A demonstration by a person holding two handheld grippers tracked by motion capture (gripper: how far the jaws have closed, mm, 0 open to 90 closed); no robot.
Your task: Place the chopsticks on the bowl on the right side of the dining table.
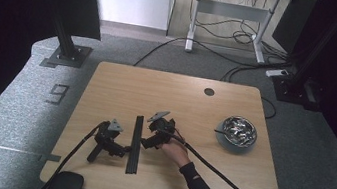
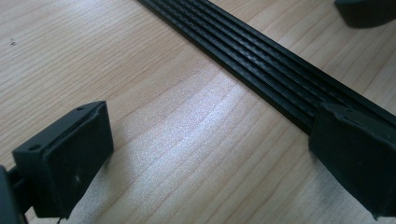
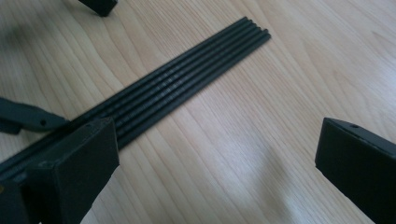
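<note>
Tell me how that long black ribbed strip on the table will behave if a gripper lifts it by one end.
The black strip is long, thin and flat on the table, so it will probably sag or swing if lifted by one end. Its lengthwise ribs suggest some stiffness. Lying flat, it should slide rather than roll when pushed, and looks light.

Bowl (image 1: pixel 236 131) contents too small to tell; strip (image 2: pixel 261 65) ends cut off.

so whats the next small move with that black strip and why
Probably slide the right gripper sideways toward the black ribbed strip until the strip sits between its jaws, then close. Both grippers stand open with nothing held, the strip lies flat on the table, and in the right gripper view it passes under one jaw rather than through the gap.
</note>
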